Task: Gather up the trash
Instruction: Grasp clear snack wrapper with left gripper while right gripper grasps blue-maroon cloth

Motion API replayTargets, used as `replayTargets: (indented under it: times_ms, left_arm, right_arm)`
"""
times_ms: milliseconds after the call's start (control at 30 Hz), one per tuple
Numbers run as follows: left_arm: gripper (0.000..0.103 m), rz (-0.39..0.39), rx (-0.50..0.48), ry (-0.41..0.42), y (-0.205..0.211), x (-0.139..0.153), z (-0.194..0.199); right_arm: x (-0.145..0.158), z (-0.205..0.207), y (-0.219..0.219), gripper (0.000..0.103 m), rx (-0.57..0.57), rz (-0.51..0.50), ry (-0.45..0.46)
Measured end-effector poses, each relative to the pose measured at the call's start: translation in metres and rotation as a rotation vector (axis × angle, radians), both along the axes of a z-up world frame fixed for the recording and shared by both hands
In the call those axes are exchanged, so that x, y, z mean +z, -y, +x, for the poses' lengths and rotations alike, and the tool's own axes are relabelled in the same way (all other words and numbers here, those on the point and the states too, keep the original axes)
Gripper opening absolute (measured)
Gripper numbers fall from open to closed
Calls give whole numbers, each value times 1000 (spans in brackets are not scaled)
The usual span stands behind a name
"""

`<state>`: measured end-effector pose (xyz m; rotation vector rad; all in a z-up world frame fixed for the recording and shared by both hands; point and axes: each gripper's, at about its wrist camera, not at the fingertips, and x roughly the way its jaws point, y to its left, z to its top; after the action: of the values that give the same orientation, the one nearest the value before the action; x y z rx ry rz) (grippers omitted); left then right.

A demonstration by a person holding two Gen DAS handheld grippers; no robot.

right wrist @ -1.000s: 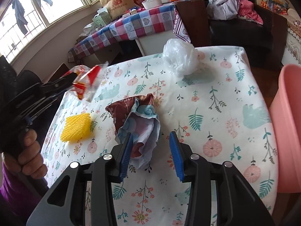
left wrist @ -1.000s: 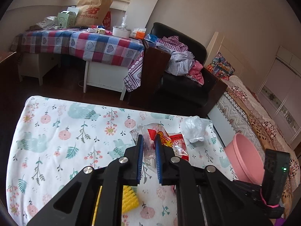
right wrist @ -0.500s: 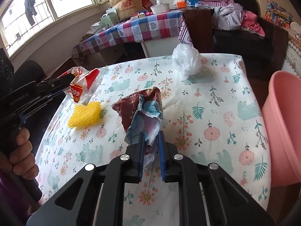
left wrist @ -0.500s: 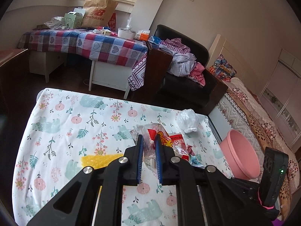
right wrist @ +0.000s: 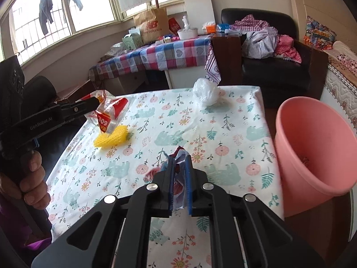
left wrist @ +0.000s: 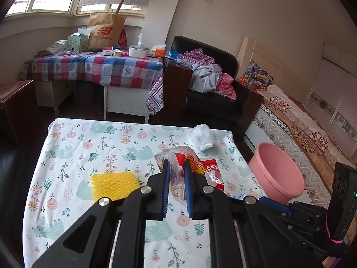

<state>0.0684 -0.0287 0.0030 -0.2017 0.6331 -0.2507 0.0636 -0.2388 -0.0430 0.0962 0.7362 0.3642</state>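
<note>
- The left gripper [left wrist: 176, 167] has its fingers [left wrist: 165, 178] closed on a clear snack wrapper [left wrist: 178, 156] with red and yellow print; in the right wrist view that wrapper [right wrist: 107, 114] hangs clear of the tabletop [right wrist: 174, 120] at about 10 o'clock.
- The right gripper [right wrist: 179, 163] has its fingers [right wrist: 188, 178] pinched on a crumpled wrapper [right wrist: 178, 178] of blue, white and dark red, lifted above the tabletop.
- A yellow foam net [left wrist: 115, 184] lies flat on the floral cloth, at 9 o'clock from the left gripper's tips; in the right wrist view the net [right wrist: 111, 137] sits just under the hanging snack wrapper.
- A scrunched clear plastic bag [right wrist: 205, 95] rests near the far edge of the tabletop, at 12 o'clock from the right gripper.
- A pink bin [right wrist: 312, 145] stands off the tabletop's right edge, at 3 o'clock, mouth tilted toward the camera.
- A hand [right wrist: 29, 178] grips the left tool's handle at 8 o'clock.
</note>
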Motion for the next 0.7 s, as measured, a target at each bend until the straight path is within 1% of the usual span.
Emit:
replayTargets:
  times_ms: [133,300,533,700]
  left_arm:
    - [11,16,-23,18,16,7,-12]
    - [11,36,-48,31,33,10,-24]
    - [12,58,-72,25,51,11,-31]
    - [12,64,-84,21,60,11,-33]
  right_arm:
    - [9,-13,15,7,-13,15,32]
    - [3,-30,25,7,-15,21,14]
    - [-31,-49,27,7,36,31,-108]
    - [-43,-57,25,7,63,42,-169]
